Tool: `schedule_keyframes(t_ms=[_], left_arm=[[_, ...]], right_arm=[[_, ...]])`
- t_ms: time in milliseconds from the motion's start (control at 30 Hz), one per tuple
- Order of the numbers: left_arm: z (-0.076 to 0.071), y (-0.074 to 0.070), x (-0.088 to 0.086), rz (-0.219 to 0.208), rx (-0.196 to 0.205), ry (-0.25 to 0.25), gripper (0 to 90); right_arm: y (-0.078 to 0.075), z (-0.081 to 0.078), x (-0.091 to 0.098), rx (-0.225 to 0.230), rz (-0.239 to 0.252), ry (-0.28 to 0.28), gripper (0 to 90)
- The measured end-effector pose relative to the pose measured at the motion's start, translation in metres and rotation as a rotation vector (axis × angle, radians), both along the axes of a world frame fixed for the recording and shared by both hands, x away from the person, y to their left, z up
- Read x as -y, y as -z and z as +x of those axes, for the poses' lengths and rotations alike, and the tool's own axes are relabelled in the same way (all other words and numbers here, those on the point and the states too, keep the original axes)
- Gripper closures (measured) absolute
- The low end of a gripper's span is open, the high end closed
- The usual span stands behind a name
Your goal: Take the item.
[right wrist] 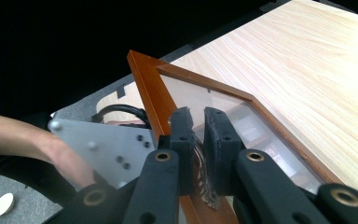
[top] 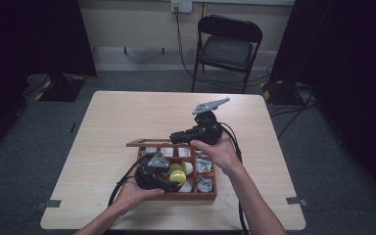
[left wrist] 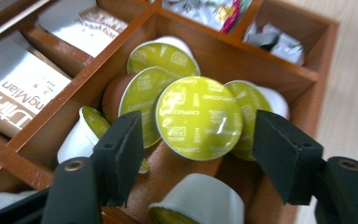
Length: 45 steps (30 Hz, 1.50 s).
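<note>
The left gripper (top: 172, 177) sits nearest the person's edge of the table, cupped in the left hand (top: 136, 192) at the front left of a wooden compartment box (top: 210, 195). Its jaws are spread wide and grasp nothing. In the left gripper view they (left wrist: 193, 154) hang over one compartment with a yellow-green capsule (left wrist: 199, 117) marked "cappuccino" between them, its foil lid facing up and tilted toward the camera; I cannot tell whether either jaw touches it. More capsules of the same kind (left wrist: 164, 56) crowd behind and beside it, some lying on their sides with white or brown bodies showing, and one white one (left wrist: 198, 198) lies lowest in that view, between the jaws. The next compartments hold flat sachets (left wrist: 16, 100) with brown-and-white print, and farther ones hold crumpled foil packets (left wrist: 272, 39).

A little farther in, the right hand (top: 220, 152) holds the right gripper (top: 175, 138) over the back of the box. Its jaws are clenched on the box's raised lid (right wrist: 200, 100), a wooden frame around a clear pane; in the right gripper view they (right wrist: 199, 135) pinch a small metal fitting at the frame's edge.

The pale wood table (top: 127, 112) stretches beyond, bare. Past its far edge stands a black folding chair (top: 227, 46) against the wall.
</note>
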<state>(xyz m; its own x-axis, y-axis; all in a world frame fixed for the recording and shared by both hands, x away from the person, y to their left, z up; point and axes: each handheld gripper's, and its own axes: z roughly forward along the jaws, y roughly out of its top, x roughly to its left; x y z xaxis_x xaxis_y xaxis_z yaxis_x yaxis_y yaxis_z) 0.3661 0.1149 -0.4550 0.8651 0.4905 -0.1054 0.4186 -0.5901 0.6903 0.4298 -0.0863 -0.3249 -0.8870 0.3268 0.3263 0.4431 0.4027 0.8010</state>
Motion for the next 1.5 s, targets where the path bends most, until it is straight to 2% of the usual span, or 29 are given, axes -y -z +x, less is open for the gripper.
schedule_keyframes(t_ms=[33,100,133,200,267,300,467,567,767,1200,1233,1267,1300,1367,1500], left_arm=[[0.002,0.0,0.002,0.018,0.007,0.014,33.7],[0.003,0.001,0.006,0.024,-0.002,0.003,33.9],[0.006,0.001,0.01,0.037,-0.013,0.015,33.6],[0.007,0.001,0.011,0.052,-0.006,0.029,33.3],[0.01,0.005,0.018,0.115,-0.007,0.058,32.8],[0.01,0.006,0.02,0.132,-0.007,0.061,32.9],[0.012,0.005,0.027,0.141,-0.007,0.072,33.8],[0.011,0.006,0.034,0.136,0.011,0.073,36.3],[0.012,0.006,0.033,0.16,0.019,0.091,37.3],[0.012,0.005,0.031,0.157,-0.001,0.093,39.0],[0.011,0.005,0.031,0.153,-0.004,0.093,39.0],[0.009,0.005,0.032,0.124,-0.006,0.073,39.0],[0.01,0.003,0.03,0.155,0.013,0.102,39.0],[0.007,0.001,0.029,0.137,0.02,0.084,39.0],[0.003,-0.002,0.025,0.138,0.024,0.101,39.0]], right_arm=[[0.0,0.0,0.0,0.0,0.0,0.0,82.1],[0.0,0.0,0.0,0.001,0.0,0.001,82.2],[0.0,0.0,0.0,-0.001,0.001,0.001,82.1],[0.0,0.001,0.0,-0.002,0.002,0.001,82.1],[0.0,0.001,0.0,-0.002,0.001,0.0,82.1],[0.0,0.0,0.0,0.0,0.0,0.001,82.1],[0.0,0.001,0.0,-0.003,0.001,0.001,82.1],[0.0,0.0,0.0,-0.004,0.001,0.002,82.1],[0.0,0.0,0.0,-0.003,0.0,0.001,82.1],[0.0,0.0,0.0,-0.005,0.001,0.001,82.1],[0.0,0.0,0.0,-0.005,0.001,0.001,82.1],[0.0,0.0,0.0,-0.005,0.001,0.002,82.1],[0.0,0.0,0.0,-0.005,0.001,0.002,82.1],[0.0,0.0,0.0,-0.005,0.001,0.002,82.1],[0.0,0.0,0.0,-0.005,0.001,0.002,82.1]])
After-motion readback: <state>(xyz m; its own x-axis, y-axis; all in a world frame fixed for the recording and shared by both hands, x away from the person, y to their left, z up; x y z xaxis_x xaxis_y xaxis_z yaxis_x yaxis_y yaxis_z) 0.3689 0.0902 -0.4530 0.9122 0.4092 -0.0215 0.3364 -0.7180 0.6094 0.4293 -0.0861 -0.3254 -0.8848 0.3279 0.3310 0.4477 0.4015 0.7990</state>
